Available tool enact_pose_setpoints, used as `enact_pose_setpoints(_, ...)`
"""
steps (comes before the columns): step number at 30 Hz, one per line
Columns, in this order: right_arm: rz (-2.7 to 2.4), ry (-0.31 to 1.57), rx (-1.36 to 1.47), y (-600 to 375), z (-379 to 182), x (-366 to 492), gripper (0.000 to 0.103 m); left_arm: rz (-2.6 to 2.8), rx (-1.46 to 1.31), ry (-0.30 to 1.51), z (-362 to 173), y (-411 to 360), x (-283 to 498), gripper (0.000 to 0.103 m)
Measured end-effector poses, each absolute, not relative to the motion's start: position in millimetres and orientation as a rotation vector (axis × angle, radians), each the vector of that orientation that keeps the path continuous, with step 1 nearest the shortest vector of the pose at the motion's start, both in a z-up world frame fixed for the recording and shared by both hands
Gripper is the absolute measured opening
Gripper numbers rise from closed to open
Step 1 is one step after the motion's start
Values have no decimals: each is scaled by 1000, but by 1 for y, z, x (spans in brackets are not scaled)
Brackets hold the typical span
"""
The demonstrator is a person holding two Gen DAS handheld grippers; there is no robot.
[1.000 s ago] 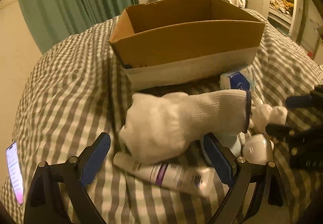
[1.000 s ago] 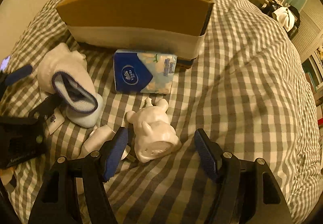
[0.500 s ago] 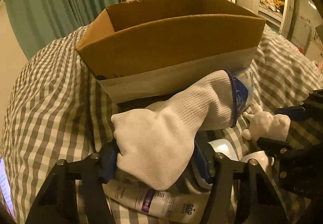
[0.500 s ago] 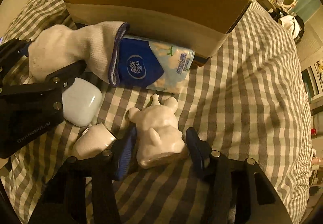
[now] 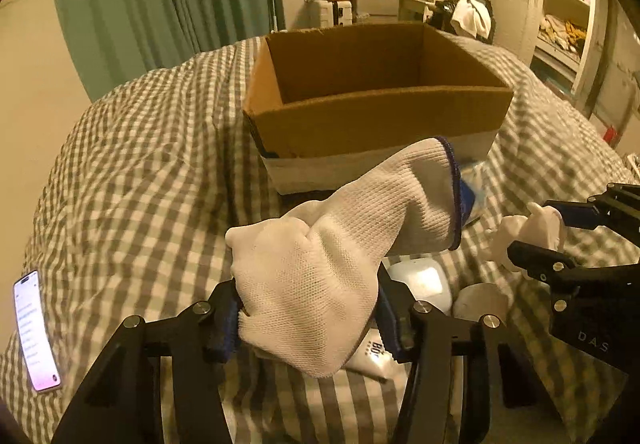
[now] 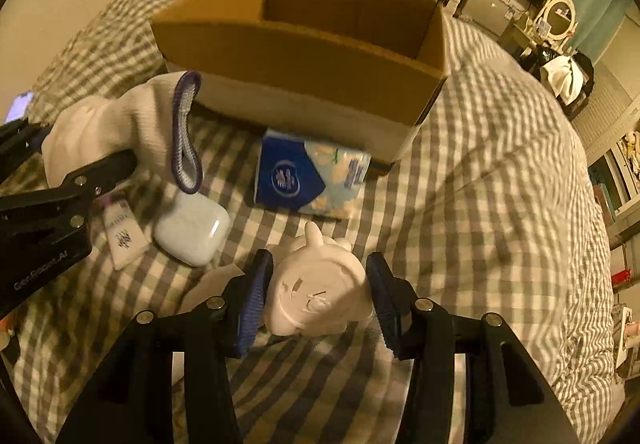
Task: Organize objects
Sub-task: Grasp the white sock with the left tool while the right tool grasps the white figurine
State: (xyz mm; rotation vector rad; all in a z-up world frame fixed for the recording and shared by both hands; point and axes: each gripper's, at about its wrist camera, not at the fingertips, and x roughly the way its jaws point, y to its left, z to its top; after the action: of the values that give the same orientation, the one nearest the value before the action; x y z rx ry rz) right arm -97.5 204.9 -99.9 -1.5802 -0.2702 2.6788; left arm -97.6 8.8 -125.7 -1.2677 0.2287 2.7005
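Left wrist view is showing the left gripper (image 5: 308,320) pinching a glove (image 5: 320,276) by its palm end, jaws closing into the soft knit, while the cuff is sagging forward toward the box (image 5: 376,112) sitting mid-bed. Right wrist view is showing the right gripper (image 6: 320,304) clamping a white figurine (image 6: 318,292) by its round base, both pads pressing its sides, just clear of the checked bed (image 6: 500,164). Below are lying a tissue pack (image 6: 308,180) against the box's near wall, a white case (image 6: 192,228) and a tube (image 6: 122,238) nearer the left gripper. Risk one, I am judging: the glove's hanging cuff is dangling low enough to catch on the box's near rim during the carry, dragging the knit out of a grip that is biting only fabric. Risk two: the figurine's smooth, curved base is giving the pads little purchase, so it could be twisting or slipping out if tilted. Both grippers are working close together, so their frames could be colliding on the way to the box.
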Motion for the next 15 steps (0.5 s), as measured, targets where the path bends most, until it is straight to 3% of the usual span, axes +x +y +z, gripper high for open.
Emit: enact_pose_setpoints(15,2853,-162,-1308,205,-20,-62,48,2746,-1159,187,-60,22,-71,55)
